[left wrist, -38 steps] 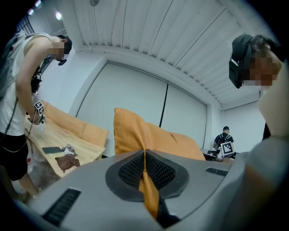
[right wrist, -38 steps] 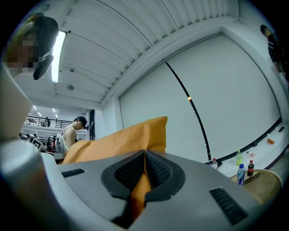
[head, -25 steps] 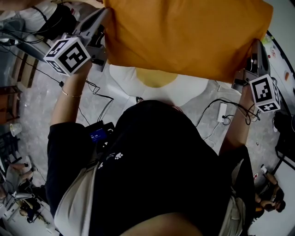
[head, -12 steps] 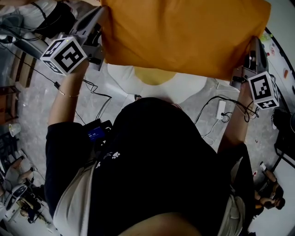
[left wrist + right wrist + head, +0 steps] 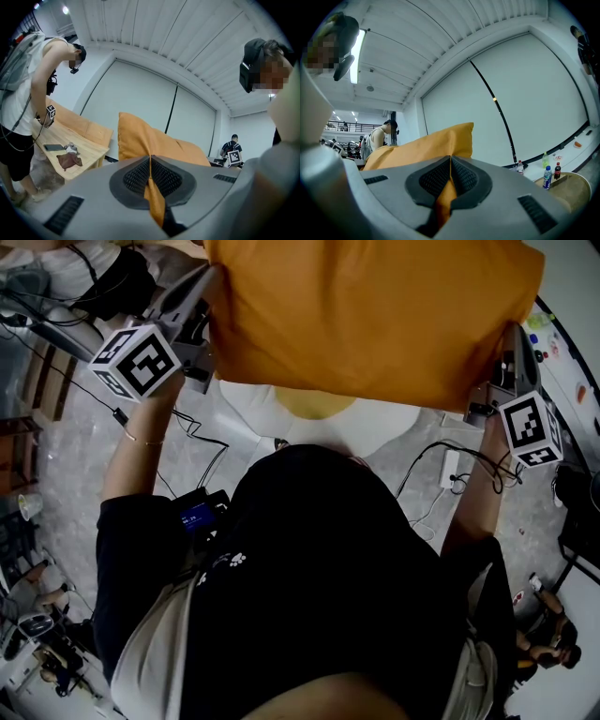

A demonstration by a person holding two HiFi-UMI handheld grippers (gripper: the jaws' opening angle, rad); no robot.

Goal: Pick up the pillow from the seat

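1 orange pillow (image 5: 375,315) hangs over 1 white seat (image 5: 251,404); 2 tools, left gripper (image 5: 206,279) and right gripper (image 5: 512,336), each clamp tightly on its fabric edge.

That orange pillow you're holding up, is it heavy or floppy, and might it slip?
Probably light: the pillow hangs from pinches of fabric in the left gripper and right gripper. Likely soft but plump: it spans between them with little sag. Slipping seems unlikely; ribbed pads clamp the cloth.
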